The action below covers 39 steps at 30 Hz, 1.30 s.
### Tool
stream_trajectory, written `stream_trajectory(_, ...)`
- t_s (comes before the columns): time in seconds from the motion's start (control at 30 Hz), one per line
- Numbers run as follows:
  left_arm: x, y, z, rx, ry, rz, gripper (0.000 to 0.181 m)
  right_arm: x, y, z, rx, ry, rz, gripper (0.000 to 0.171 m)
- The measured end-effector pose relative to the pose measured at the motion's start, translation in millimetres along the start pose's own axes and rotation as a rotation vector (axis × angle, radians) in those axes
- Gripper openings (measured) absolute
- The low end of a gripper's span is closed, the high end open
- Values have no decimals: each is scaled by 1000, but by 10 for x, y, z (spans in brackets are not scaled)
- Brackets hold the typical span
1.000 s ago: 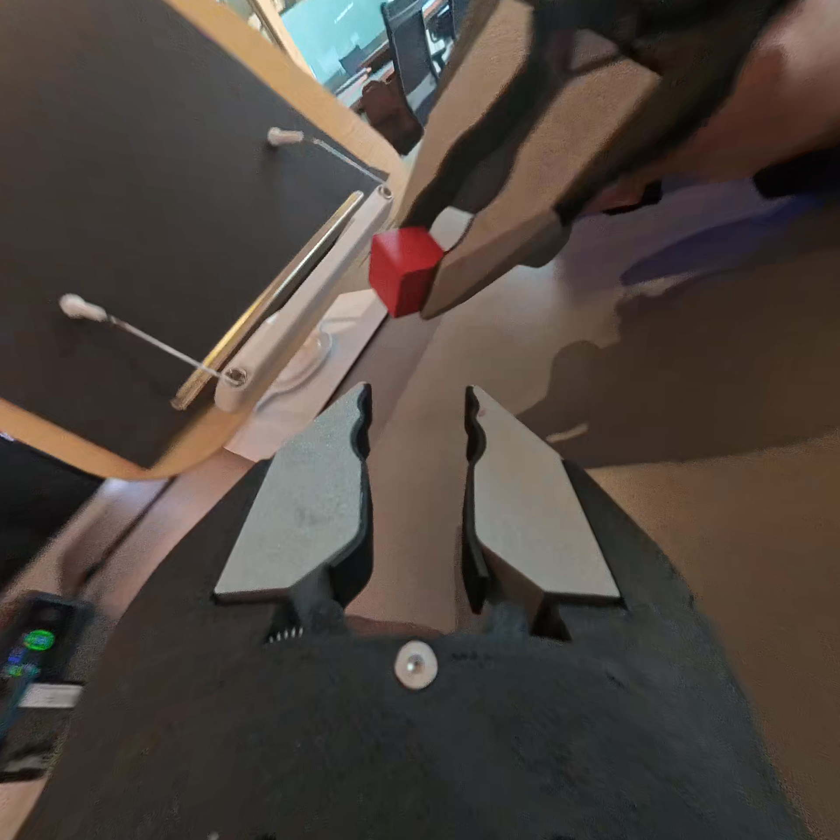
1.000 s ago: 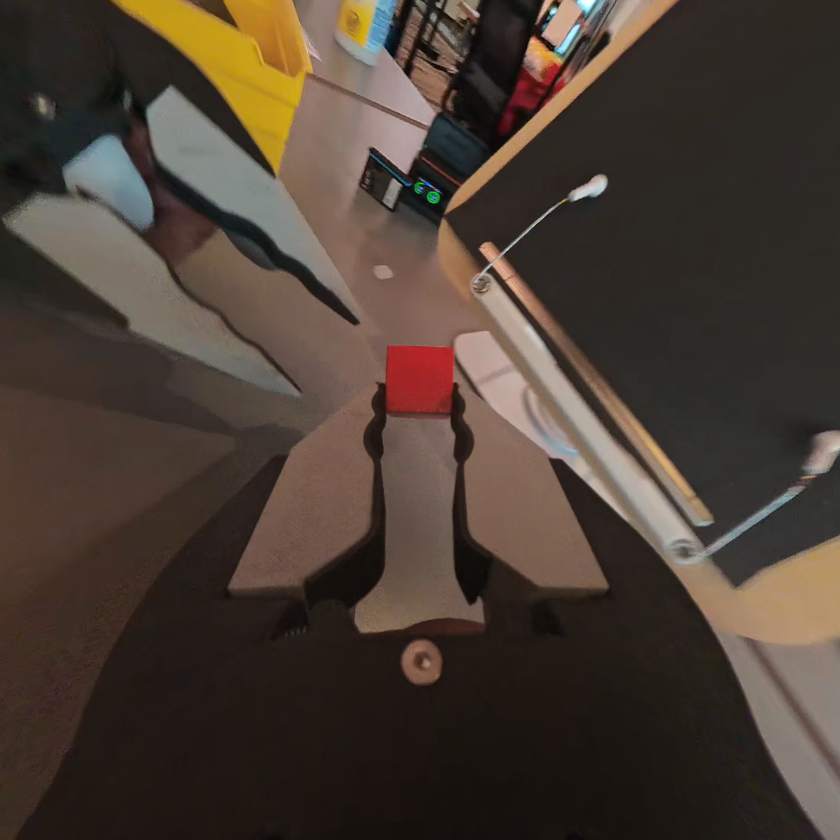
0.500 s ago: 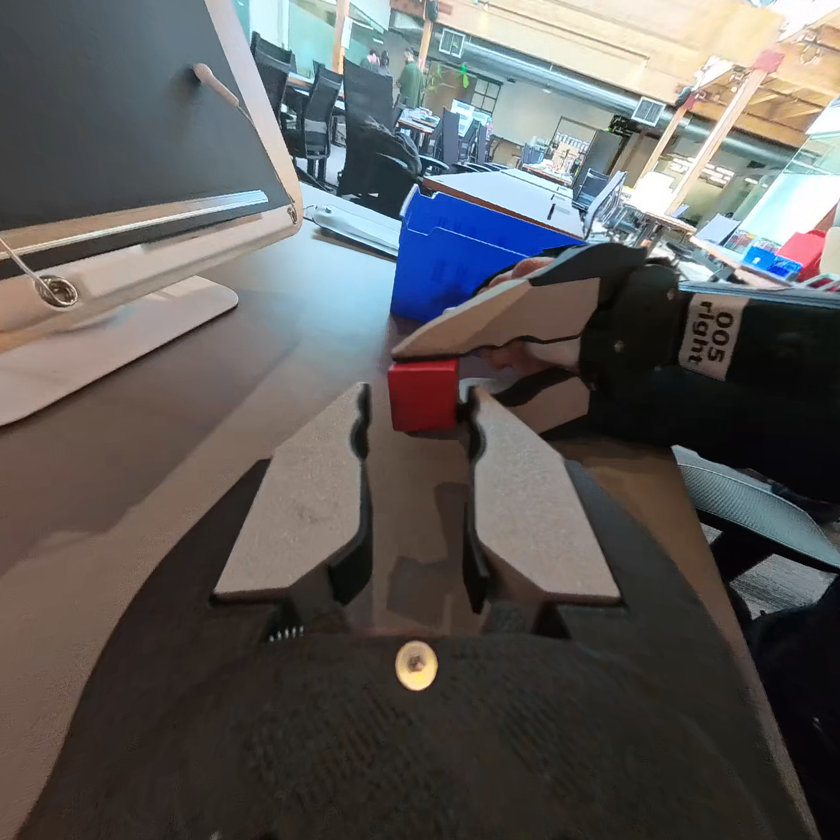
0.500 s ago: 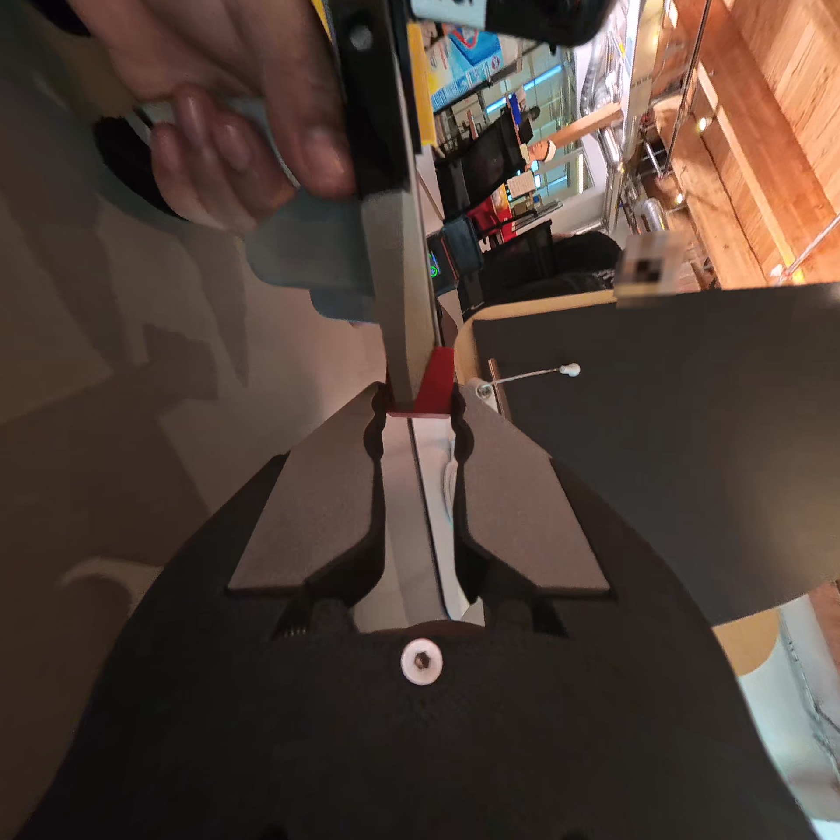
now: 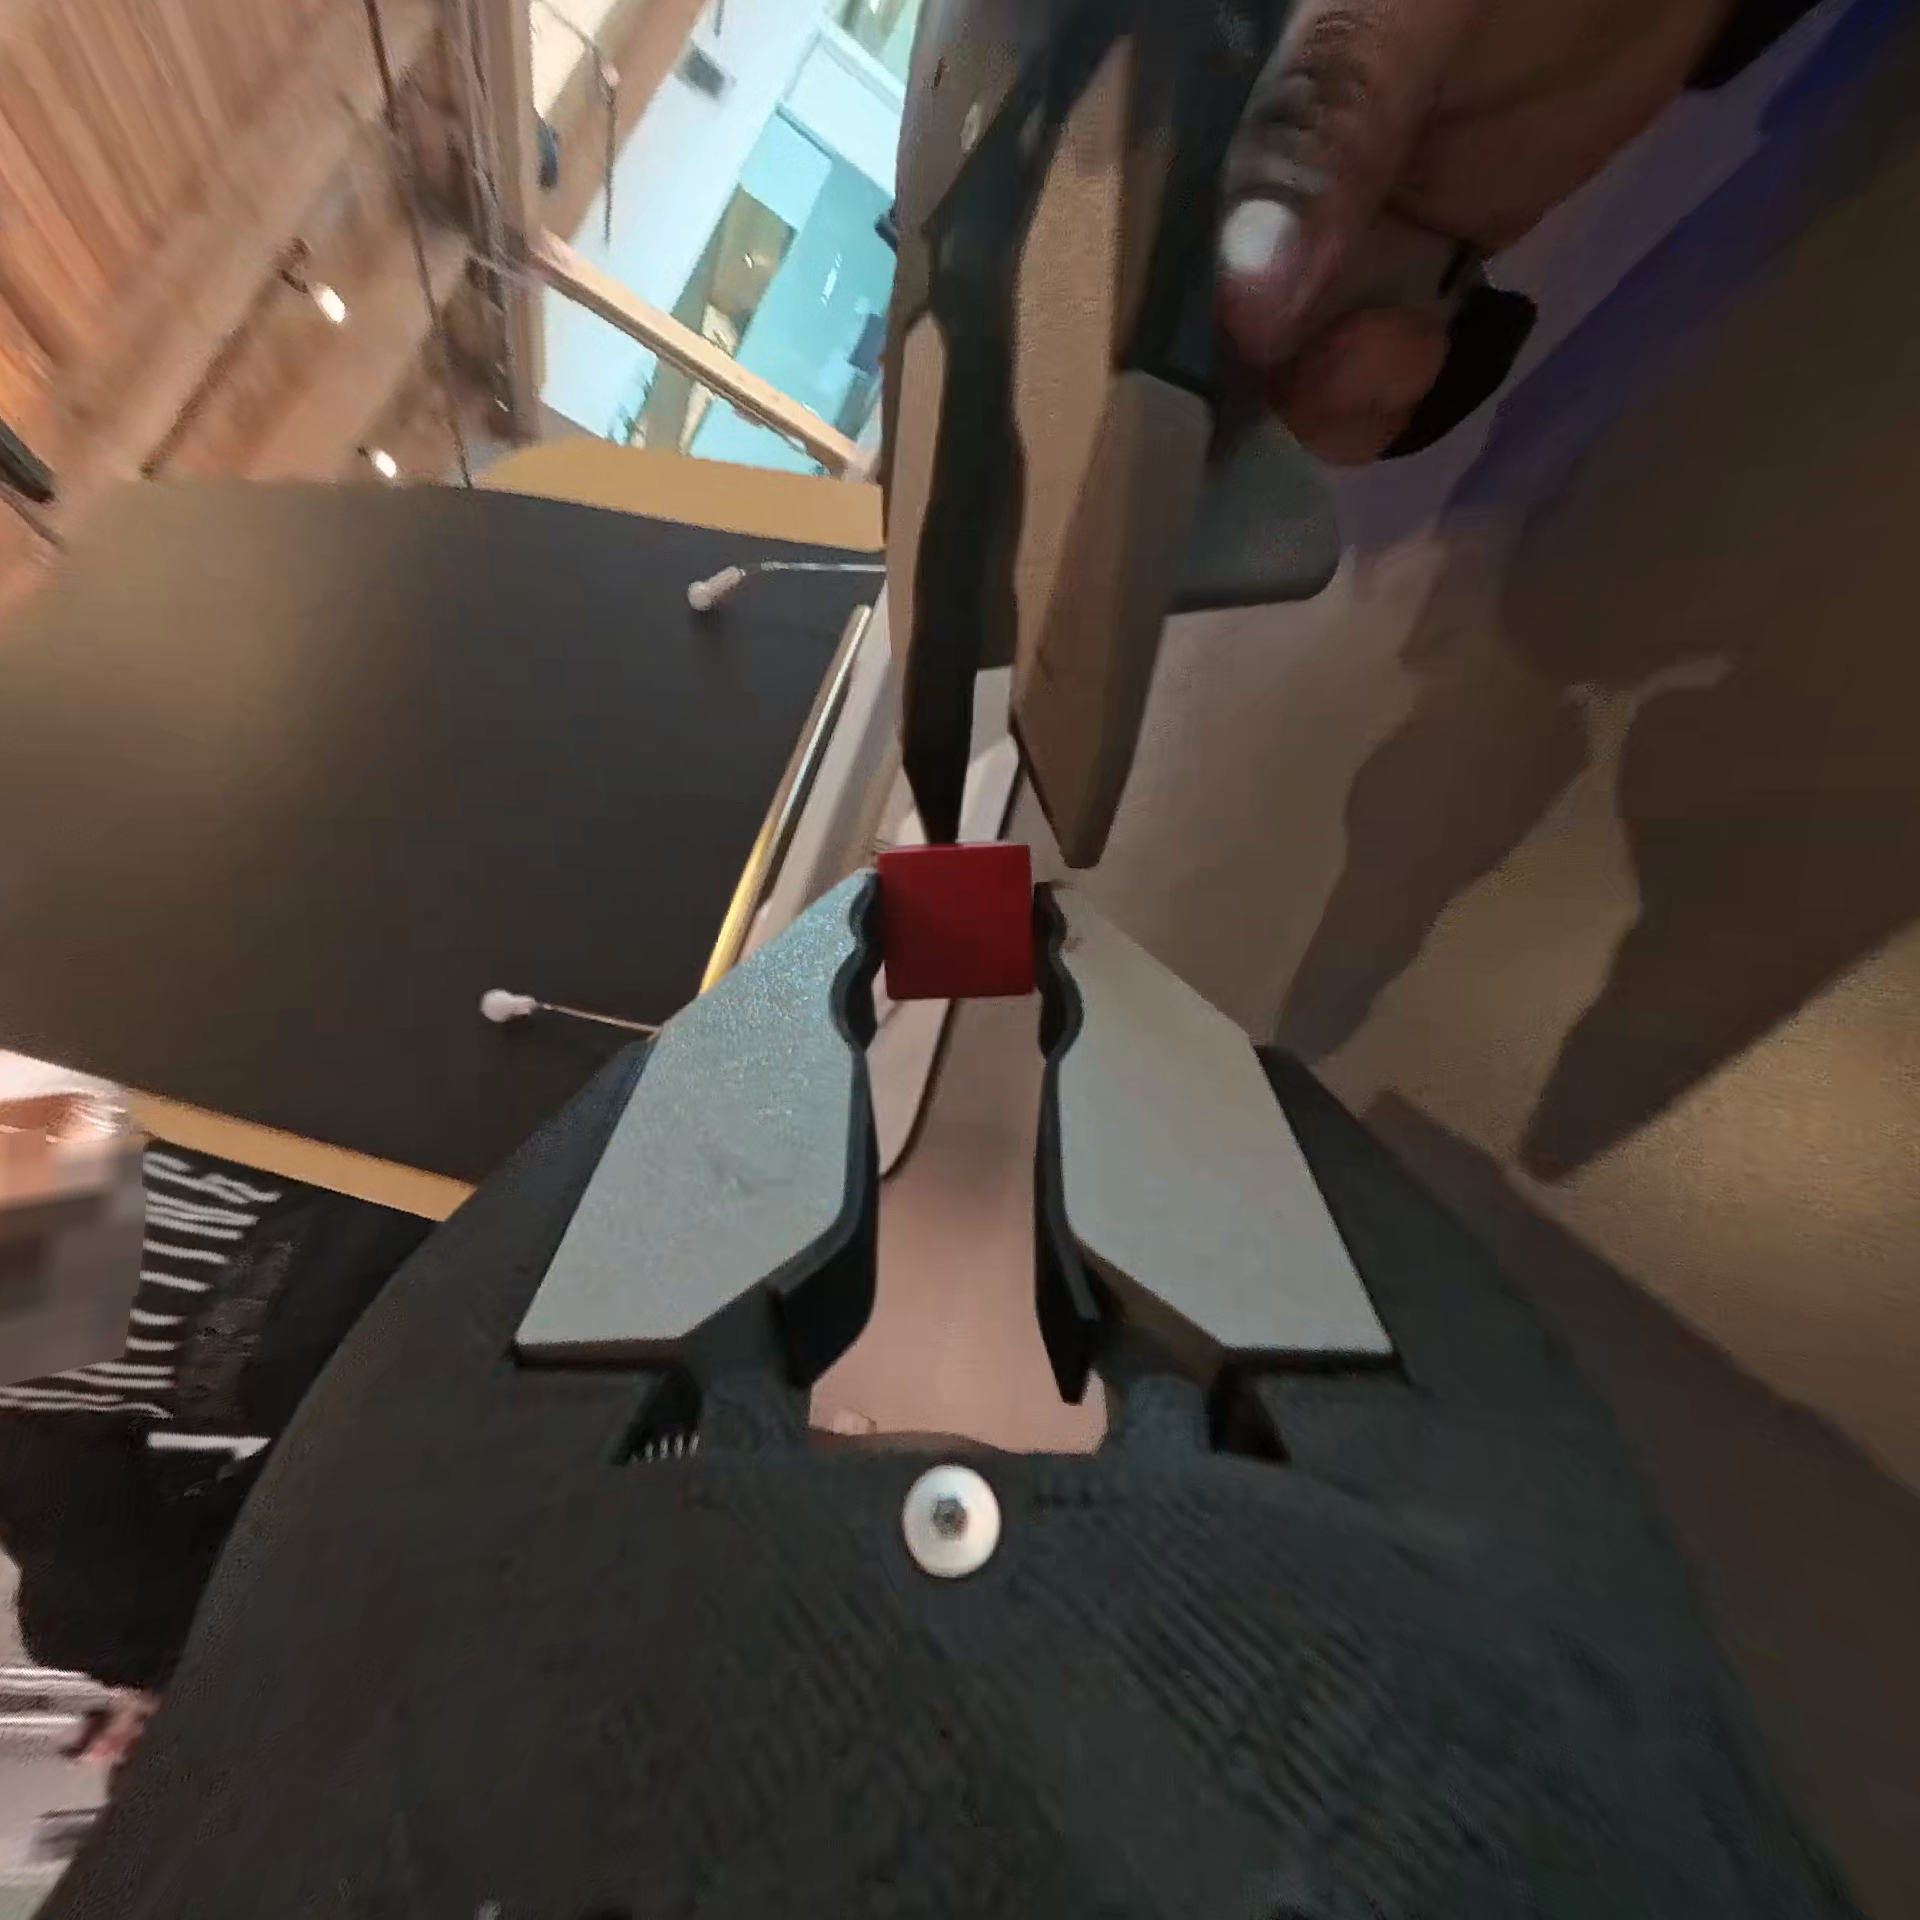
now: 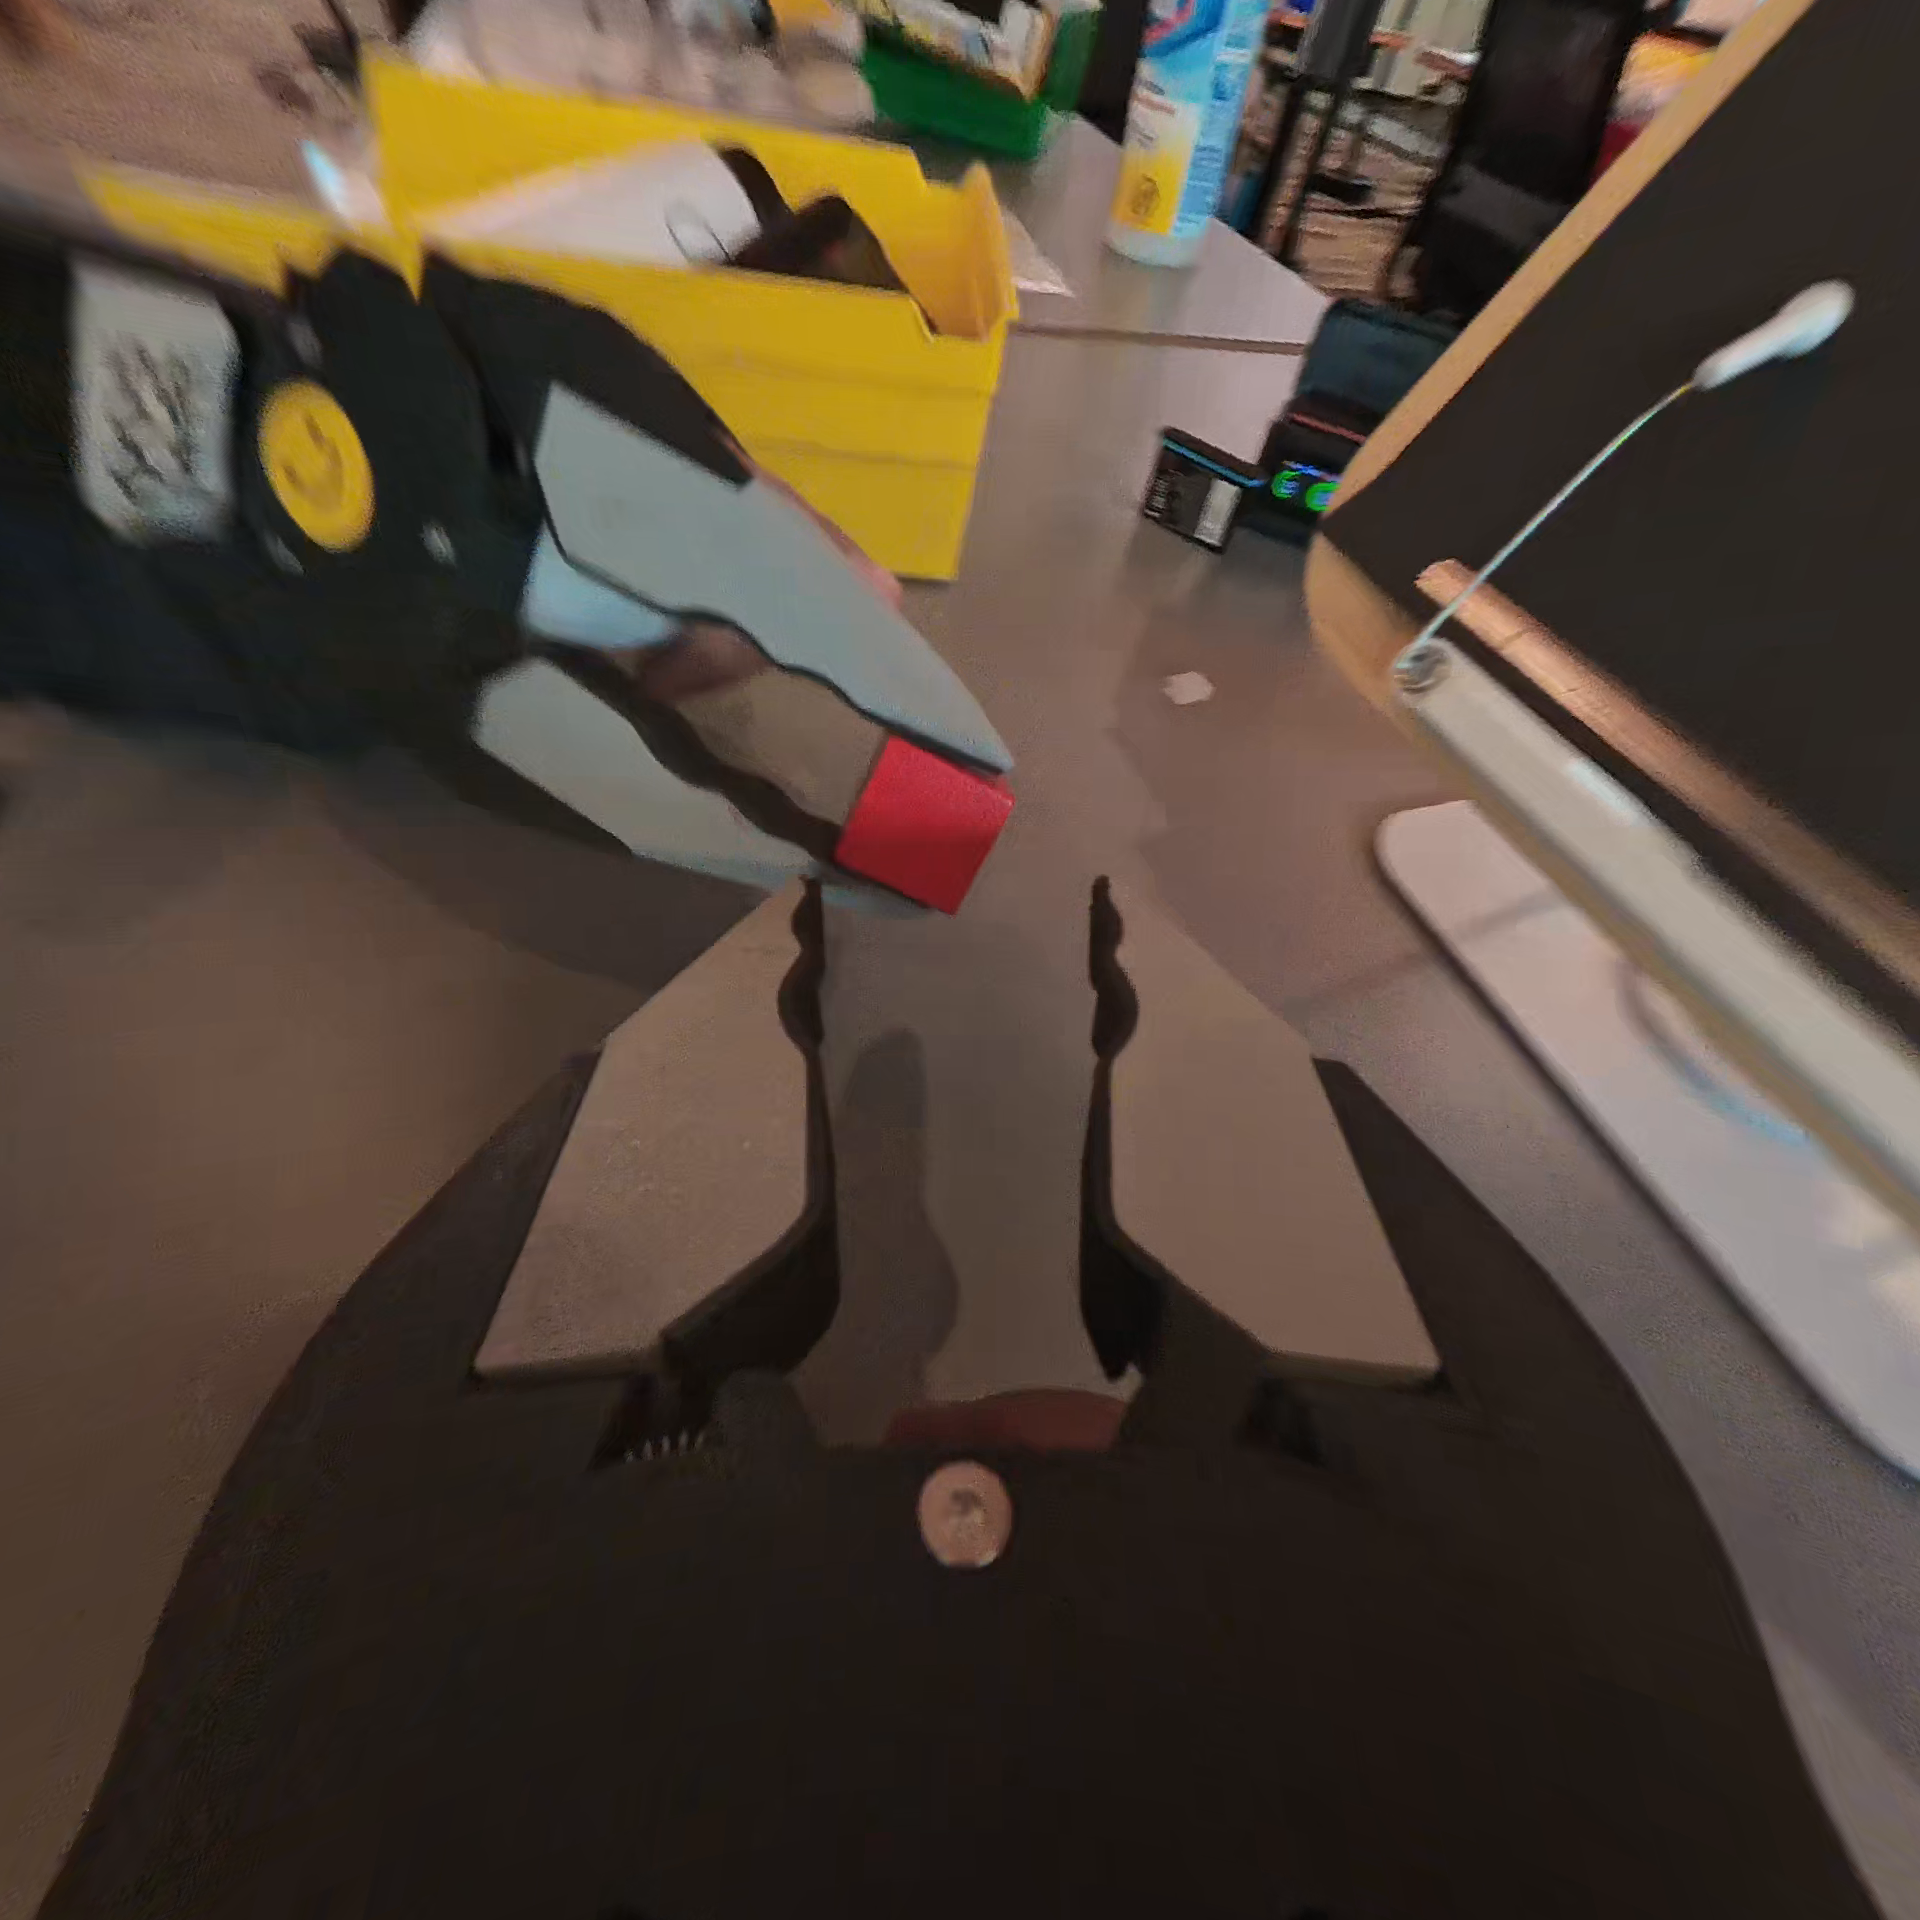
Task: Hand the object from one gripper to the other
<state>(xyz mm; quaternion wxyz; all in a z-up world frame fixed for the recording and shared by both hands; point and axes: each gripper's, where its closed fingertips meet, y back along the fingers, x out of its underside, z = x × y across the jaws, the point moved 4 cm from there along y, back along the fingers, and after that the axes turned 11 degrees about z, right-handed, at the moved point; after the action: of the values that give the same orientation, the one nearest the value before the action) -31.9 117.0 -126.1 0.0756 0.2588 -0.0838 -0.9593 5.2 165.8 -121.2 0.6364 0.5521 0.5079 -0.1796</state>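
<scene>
A small red cube (image 5: 956, 925) sits clamped between the fingertips of my left gripper (image 5: 956, 904), above the grey table. In the left wrist view my right gripper (image 5: 1013, 831) hangs just beyond the cube with its jaws apart and not touching it. A hand (image 5: 1351, 260) holds it. In the right wrist view my right gripper (image 6: 954, 899) is open and empty. The left gripper (image 6: 935, 831) comes in from the left there, holding the red cube (image 6: 920, 826) just past my right fingertips.
A black board on a white stand (image 6: 1714, 468) rises at the right, also in the left wrist view (image 5: 416, 779). A yellow bin (image 6: 831, 343), a green bin (image 6: 956, 94), a bottle (image 6: 1184, 135) and small lit devices (image 6: 1247, 488) stand farther back on the table (image 6: 1195, 623).
The right gripper held the cube before. Now the left gripper has shut on the cube, and the right gripper has opened and drawn back from it.
</scene>
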Motion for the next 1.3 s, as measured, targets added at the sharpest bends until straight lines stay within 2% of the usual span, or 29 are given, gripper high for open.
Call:
stream_trajectory(0.13, -53, 20, -11, -54, -71, -24, 27, -58, 21, 14, -233, -236, -104, 50)
stream_trajectory(0.2, -59, 12, -27, -77, -98, -24, 27, -53, 3, 34, -313, -301, -118, 44)
stream_trajectory(0.3, -81, 0, -63, -85, -119, -24, 27, 22, -83, 64, -320, -295, -60, 31)
stream_trajectory(0.33, -75, -12, -85, -74, -117, -13, 27, 33, -100, 64, -293, -273, -48, 23)
stream_trajectory(0.47, -29, -43, -83, -64, -60, 18, 31, 29, -75, -21, -126, -176, -19, 23)
stream_trajectory(0.63, 30, -60, -52, 163, 323, 10, 38, 53, 61, -256, 263, 79, 60, 23)
stream_trajectory(0.73, 73, -66, -3, 296, 548, -3, 43, 37, 81, -237, 377, 233, 94, 23)
stream_trajectory(0.87, 92, -32, 113, 424, 831, -70, 45, 5, 47, -103, 470, 460, 126, 24)
stream_trajectory(0.97, 109, -42, 117, 530, 971, -86, 53, -46, -9, 37, 509, 586, 128, 24)
stream_trajectory(1.1, 92, -17, 111, 602, 1024, -118, 42, -82, -53, 102, 607, 701, 153, 24)
stream_trajectory(1.17, 54, 4, 97, 642, 1040, -146, 38, -67, -75, 133, 594, 734, 164, 24)
stream_trajectory(1.27, -14, 18, 37, 756, 1107, -164, 51, -52, -106, 170, 612, 799, 187, 24)
stream_trajectory(1.3, 5, -2, 33, 748, 1114, -143, 40, -66, -108, 186, 616, 799, 178, 24)
